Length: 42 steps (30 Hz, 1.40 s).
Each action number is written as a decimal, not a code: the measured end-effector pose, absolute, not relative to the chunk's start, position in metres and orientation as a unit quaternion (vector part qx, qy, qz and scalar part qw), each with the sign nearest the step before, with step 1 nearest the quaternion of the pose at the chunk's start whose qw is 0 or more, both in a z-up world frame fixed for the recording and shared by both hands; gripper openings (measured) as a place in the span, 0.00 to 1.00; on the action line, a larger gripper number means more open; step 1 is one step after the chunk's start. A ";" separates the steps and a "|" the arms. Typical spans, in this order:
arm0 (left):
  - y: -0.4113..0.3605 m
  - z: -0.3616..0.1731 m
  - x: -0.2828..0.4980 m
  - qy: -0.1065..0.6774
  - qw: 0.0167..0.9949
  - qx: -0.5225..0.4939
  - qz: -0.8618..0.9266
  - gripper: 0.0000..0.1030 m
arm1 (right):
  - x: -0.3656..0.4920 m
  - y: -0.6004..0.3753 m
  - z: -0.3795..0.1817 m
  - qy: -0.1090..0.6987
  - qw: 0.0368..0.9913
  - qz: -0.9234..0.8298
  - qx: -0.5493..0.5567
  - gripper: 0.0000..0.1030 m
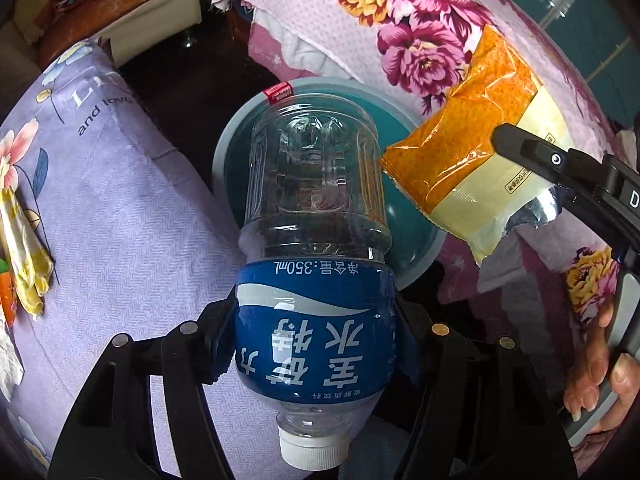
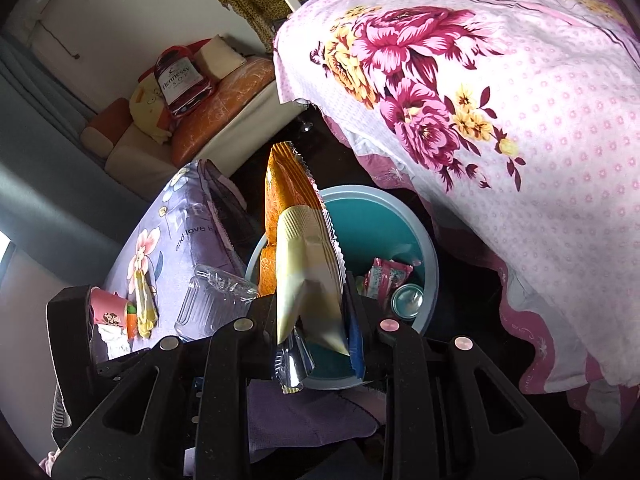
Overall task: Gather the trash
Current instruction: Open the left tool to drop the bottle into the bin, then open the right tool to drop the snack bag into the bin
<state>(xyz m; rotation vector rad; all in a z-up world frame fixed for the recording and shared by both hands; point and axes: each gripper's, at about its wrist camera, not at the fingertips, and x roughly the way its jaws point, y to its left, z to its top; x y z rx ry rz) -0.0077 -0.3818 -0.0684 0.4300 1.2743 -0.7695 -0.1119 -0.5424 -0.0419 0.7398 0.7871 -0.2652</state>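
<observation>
My left gripper is shut on an empty clear plastic bottle with a blue label, cap toward the camera, held over the teal trash bin. My right gripper is shut on an orange and cream snack wrapper, held upright above the bin. The wrapper also shows in the left wrist view, just right of the bottle, with the right gripper clamped on it. The bottle's base shows at left in the right wrist view. The bin holds a red wrapper and a can.
A lilac floral-covered surface lies left of the bin, with a yellow wrapper and other scraps on it. A pink floral blanket hangs over the right side. A sofa with cushions stands at the back.
</observation>
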 end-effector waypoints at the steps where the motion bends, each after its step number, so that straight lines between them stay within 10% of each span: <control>1: -0.386 -0.071 -0.008 0.575 0.714 0.201 -0.345 0.63 | -0.113 -0.545 -0.044 0.375 0.848 -0.127 0.353 0.24; 34: -0.325 -0.062 0.022 0.572 0.753 0.122 -0.303 0.85 | -0.084 -0.526 -0.062 0.417 0.835 -0.112 0.340 0.27; 42: -0.295 -0.063 0.026 0.576 0.755 0.103 -0.297 0.88 | -0.068 -0.509 -0.060 0.433 0.833 -0.113 0.326 0.51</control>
